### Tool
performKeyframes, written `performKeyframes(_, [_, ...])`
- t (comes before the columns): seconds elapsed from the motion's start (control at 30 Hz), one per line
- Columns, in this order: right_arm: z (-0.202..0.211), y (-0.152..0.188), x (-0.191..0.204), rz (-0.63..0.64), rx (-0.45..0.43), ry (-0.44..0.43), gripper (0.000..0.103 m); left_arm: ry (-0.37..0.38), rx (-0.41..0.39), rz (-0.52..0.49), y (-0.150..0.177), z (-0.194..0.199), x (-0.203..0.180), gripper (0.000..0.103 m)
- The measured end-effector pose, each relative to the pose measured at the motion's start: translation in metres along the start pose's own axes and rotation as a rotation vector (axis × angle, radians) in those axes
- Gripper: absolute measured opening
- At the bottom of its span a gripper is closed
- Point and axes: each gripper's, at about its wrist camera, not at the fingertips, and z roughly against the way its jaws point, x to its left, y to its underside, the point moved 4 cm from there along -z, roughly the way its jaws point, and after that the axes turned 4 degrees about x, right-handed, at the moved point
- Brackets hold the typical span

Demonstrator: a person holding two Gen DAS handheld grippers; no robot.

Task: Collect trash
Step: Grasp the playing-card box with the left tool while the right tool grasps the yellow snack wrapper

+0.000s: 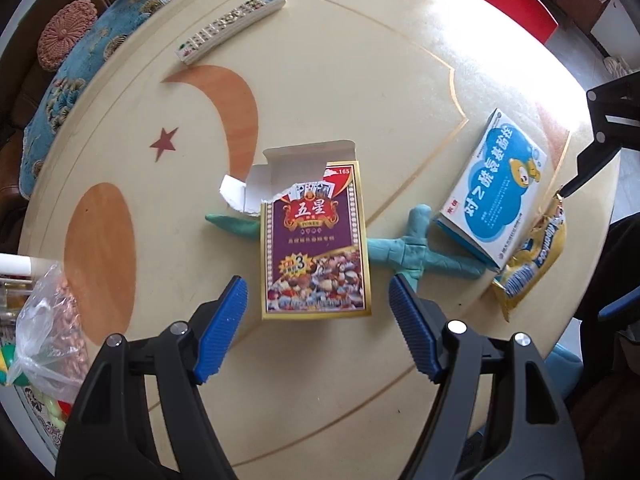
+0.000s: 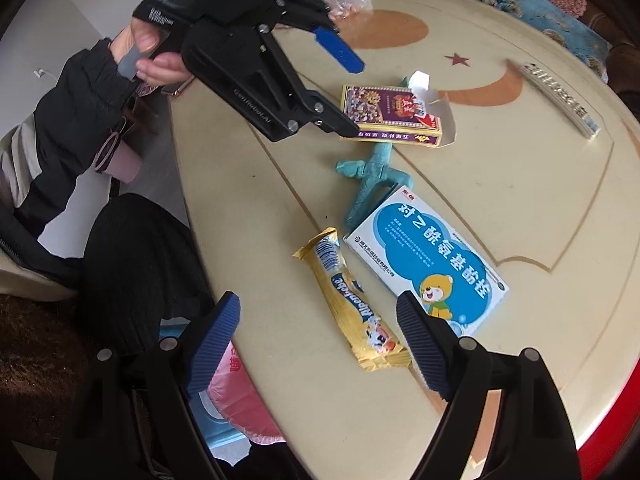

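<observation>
Left gripper (image 1: 318,308), spread wide, straddles the torn purple cardboard playing-card box (image 1: 316,240) at twelve o'clock, ready to pinch; right gripper (image 2: 318,336), likewise spread, frames the yellow foil snack wrapper (image 2: 352,300).

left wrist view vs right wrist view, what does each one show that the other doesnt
Only the left wrist view shows the left hand-held gripper from behind, open and lined up on the playing card box, plus the full face of the remote.

Only the right wrist view shows the person's hand working the left hand-held gripper, the pink bag below the table edge, and the right hand-held gripper open over the yellow wrapper.

Both show the card box, wrapper, blue medicine box, teal clay figure and table.
</observation>
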Motion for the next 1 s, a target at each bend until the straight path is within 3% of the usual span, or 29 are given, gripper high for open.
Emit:
performKeyframes(0.2, [-0.014,0.000,-0.001,0.024,0.048,-0.023,0.079,0.039,0.007,-0.031,-0.002,-0.008,-0.003,0.072])
performKeyframes(0.4, [-0.030,0.004,-0.001,0.026,0.084,-0.039,0.079,0.079,0.021,0.006,-0.009,-0.019,0.007,0.072])
performKeyframes(0.73, [-0.045,0.004,-0.001,0.007,0.076,-0.037,0.077,0.100,0.022,0.031,-0.019,-0.025,0.011,0.072])
performKeyframes(1.0, [-0.045,0.003,-0.003,-0.016,0.048,-0.020,0.061,0.058,0.062,0.047,-0.027,-0.024,0.005,0.072])
